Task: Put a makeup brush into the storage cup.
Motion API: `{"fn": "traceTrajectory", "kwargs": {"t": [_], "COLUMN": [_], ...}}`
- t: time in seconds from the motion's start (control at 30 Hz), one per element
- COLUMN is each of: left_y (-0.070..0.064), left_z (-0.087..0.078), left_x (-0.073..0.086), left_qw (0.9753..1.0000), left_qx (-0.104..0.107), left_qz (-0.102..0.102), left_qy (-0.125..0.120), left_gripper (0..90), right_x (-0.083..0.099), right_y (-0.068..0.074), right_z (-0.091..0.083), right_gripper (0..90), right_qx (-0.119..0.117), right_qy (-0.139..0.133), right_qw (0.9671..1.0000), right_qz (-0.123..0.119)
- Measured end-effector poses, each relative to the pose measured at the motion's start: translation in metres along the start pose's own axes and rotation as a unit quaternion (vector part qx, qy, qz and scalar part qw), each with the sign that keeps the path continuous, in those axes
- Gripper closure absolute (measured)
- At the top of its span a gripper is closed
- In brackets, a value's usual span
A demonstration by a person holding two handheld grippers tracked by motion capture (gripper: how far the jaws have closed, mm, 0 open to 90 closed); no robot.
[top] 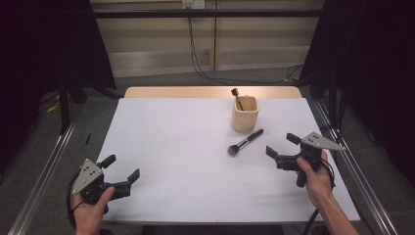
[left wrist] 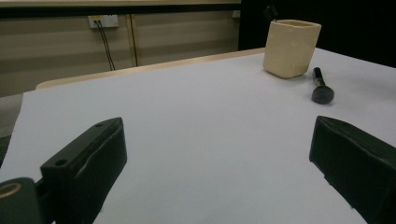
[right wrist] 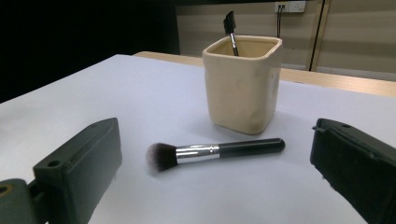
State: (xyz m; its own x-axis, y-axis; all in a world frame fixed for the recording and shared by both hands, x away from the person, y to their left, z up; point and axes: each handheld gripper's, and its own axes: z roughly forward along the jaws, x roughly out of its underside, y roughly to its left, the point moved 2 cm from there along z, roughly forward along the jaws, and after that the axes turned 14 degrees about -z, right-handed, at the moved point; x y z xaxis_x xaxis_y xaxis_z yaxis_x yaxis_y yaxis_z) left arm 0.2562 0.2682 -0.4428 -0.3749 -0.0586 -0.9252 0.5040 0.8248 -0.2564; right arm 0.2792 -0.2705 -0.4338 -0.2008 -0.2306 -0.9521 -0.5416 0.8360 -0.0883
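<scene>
While the brush (top: 244, 142) lies untouched, both grippers' jaws gape wide (holding nothing).

Black grippers (top: 122, 168) (top: 283, 145) with grey three-cornered top plates.

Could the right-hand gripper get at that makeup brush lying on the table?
Probably yes. The right gripper is open and points at the brush, which lies flat beside the cup with bare table between.
</scene>
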Motion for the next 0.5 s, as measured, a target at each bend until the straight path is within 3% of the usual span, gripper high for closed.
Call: {"fn": "traceTrajectory", "kwargs": {"t": [0.5], "left_y": [-0.005], "left_z": [-0.001], "left_x": [0.001], "left_qw": [1.0000], "left_qx": [0.003], "left_qz": [-0.004], "left_qy": [-0.004], "left_gripper": [3.7], "right_x": [0.020], "right_y": [0.013], "right_z": [-0.024], "right_gripper": [1.9], "right_qx": [0.008], "right_qy": [0.014], "right_qw": [0.9999], "right_qz": [0.000]}}
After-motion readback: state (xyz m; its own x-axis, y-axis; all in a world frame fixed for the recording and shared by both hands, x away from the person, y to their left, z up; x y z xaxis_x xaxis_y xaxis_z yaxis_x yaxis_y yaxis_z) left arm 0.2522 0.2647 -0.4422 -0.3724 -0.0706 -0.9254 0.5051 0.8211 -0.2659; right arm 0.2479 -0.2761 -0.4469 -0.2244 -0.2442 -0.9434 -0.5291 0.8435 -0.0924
